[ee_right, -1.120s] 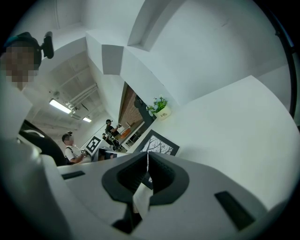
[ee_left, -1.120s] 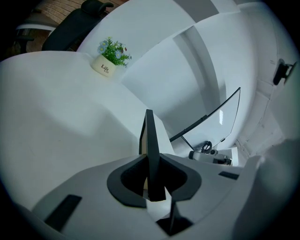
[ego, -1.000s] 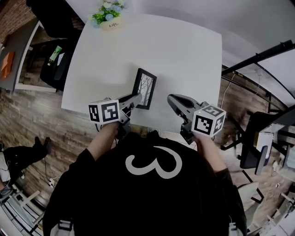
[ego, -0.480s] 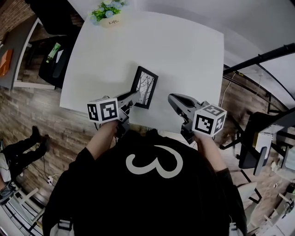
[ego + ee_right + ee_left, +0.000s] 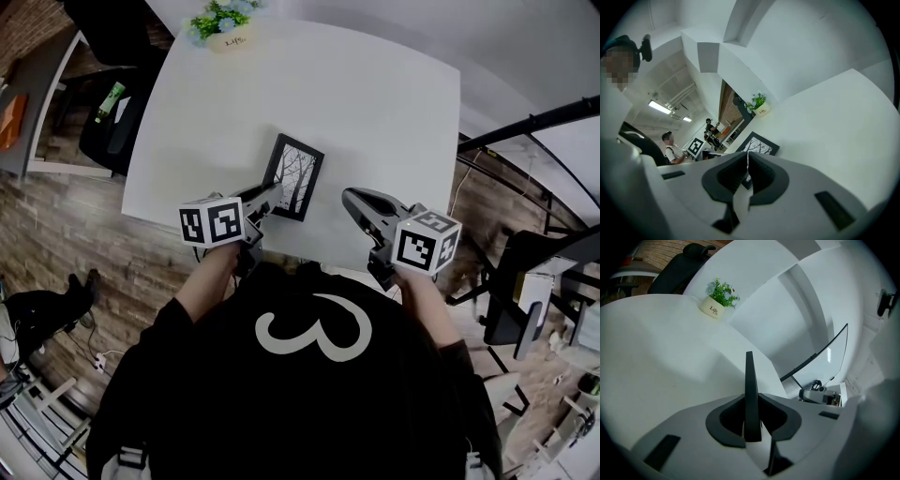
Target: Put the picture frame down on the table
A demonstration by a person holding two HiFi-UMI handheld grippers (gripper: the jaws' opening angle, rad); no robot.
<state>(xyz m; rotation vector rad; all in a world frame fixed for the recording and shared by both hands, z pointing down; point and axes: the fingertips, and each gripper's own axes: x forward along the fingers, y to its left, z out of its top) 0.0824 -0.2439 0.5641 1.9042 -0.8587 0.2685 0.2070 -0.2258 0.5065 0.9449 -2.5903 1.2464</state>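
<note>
Black top, white looped emblem; grey left gripper and right gripper.

table bare save picture frame and flowerpot

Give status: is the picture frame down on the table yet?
Done: picture frame is over the table, lying low and near flat. In hand: left gripper clamps its near edge; full contact can't be judged. Left: let go and back off. Right gripper is shut, empty, beside it.

Brightly and evenly lit from overhead, ceiling lights glaring. Only soft shadows on the washed-out white counter. Bent by fisheye, blackened at corners. Sharp throughout.
</note>
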